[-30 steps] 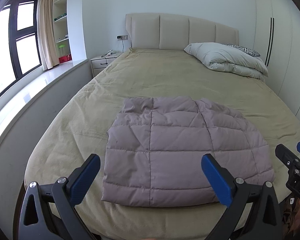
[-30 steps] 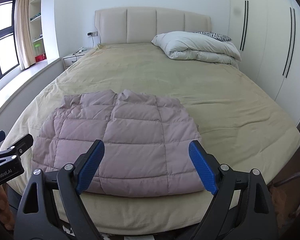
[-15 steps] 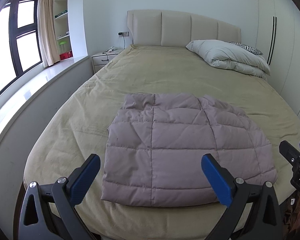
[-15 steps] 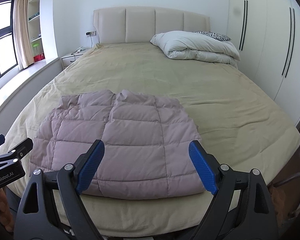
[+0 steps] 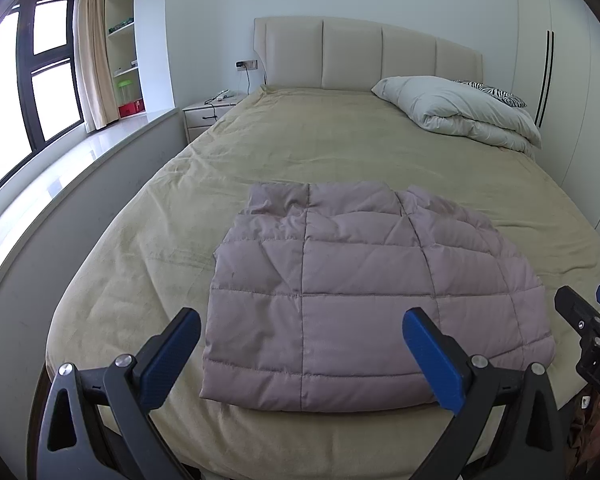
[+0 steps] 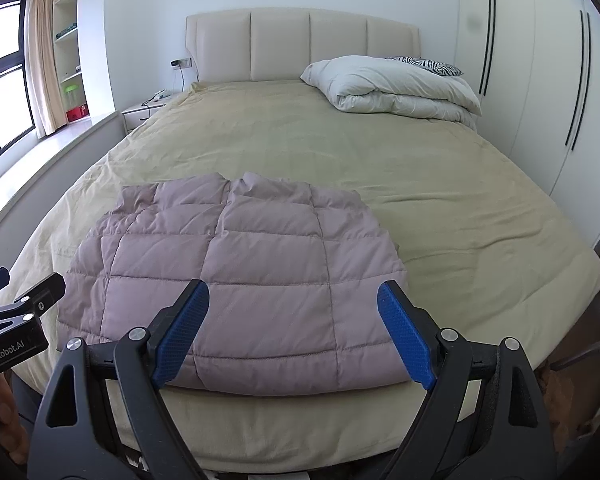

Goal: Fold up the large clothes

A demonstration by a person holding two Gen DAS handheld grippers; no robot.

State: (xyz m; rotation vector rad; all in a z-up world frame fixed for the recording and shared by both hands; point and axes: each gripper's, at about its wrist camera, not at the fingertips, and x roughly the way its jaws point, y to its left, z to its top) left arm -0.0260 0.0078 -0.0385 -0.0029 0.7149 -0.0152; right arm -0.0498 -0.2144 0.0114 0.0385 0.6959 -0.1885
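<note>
Little has changed since the earlier pictures: both cameras have tipped slightly, so the jacket sits a touch lower in view, and it has not shifted on the bed.

A mauve quilted puffer jacket (image 5: 364, 296) lies flat near the foot of a bed (image 5: 340, 140) with a tan cover, already folded into a neat rectangle. The left gripper (image 5: 300, 354) and the right gripper (image 6: 294, 334) hang just short of the jacket's near edge, fingers spread wide with nothing between them.

The jacket looks light, soft and puffy (its smooth shell is probably slippery), so it is likely to spring open or slide when lifted. A sensible hold seems to be the two near corners, pinching every layer together.

A bunched white duvet (image 5: 456, 114) rests by the headboard, well apart from the jacket.
</note>
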